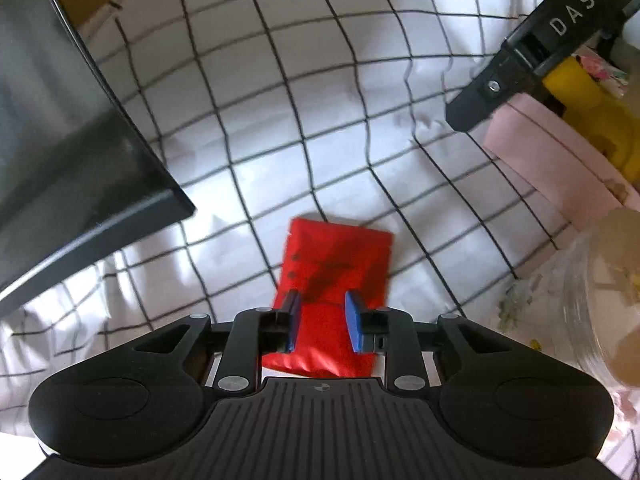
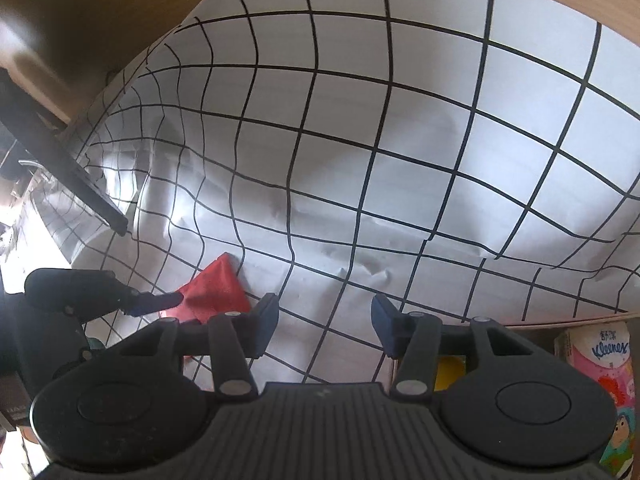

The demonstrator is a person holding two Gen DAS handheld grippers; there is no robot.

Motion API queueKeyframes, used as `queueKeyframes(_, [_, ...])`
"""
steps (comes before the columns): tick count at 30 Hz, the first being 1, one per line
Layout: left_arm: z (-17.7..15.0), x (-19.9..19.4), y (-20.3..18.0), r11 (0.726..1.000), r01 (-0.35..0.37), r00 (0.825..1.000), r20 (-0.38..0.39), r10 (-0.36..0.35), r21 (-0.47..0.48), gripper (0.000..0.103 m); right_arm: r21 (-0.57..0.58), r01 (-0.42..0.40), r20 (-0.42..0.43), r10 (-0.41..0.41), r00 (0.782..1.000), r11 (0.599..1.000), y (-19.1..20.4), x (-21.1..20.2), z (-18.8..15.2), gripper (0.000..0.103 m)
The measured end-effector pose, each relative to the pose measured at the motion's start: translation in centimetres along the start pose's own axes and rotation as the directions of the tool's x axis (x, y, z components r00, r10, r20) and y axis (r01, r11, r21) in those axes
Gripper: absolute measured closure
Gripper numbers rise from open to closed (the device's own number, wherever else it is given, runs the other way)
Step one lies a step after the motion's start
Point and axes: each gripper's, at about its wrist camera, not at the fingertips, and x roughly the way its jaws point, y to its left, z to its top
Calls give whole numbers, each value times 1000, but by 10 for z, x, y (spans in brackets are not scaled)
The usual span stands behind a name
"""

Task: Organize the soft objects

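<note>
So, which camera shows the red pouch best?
The left wrist view. There the red pouch lies almost whole on the grid cloth, between the open fingers of the left tool. The right wrist view shows only one corner of it, behind the right tool.

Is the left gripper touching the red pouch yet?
Cannot tell. In the left wrist view the left gripper is open above the red pouch; neither view shows contact or a gap plainly.

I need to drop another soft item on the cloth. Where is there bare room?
The checked cloth is bare beyond the red pouch, between the black panel and the pink box. That box side is crowded.
</note>
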Motion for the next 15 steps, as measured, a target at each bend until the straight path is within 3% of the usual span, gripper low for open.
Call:
queueKeyframes(3, [-1, 2, -5, 997, 46, 999, -9, -45, 69, 65, 0, -5, 4, 5, 1000, 1000, 0, 0, 1, 52])
queueKeyframes(5, [0, 3, -10, 988, 92, 996, -29, -89, 128, 40, 1, -4, 8, 4, 1000, 1000, -1, -2, 2, 51])
queueKeyframes(9, [4, 5, -12, 976, 129, 991, -42, -123, 177, 36, -3, 4, 21, -4, 1000, 1000, -2, -5, 3, 51])
queueKeyframes(11, [7, 4, -3, 984, 101, 995, -21, -99, 149, 39, -17, 9, 27, -9, 1000, 1000, 0, -6, 3, 51])
queueKeyframes(13, [11, 7, 4, 989, 41, 999, -16, -39, 141, 36, -29, 14, 28, -13, 1000, 999, 2, -6, 2, 49])
queueKeyframes(15, [13, 10, 11, 993, 49, 999, -23, -47, 109, 35, -36, 12, 29, -11, 1000, 999, 3, -5, 2, 42])
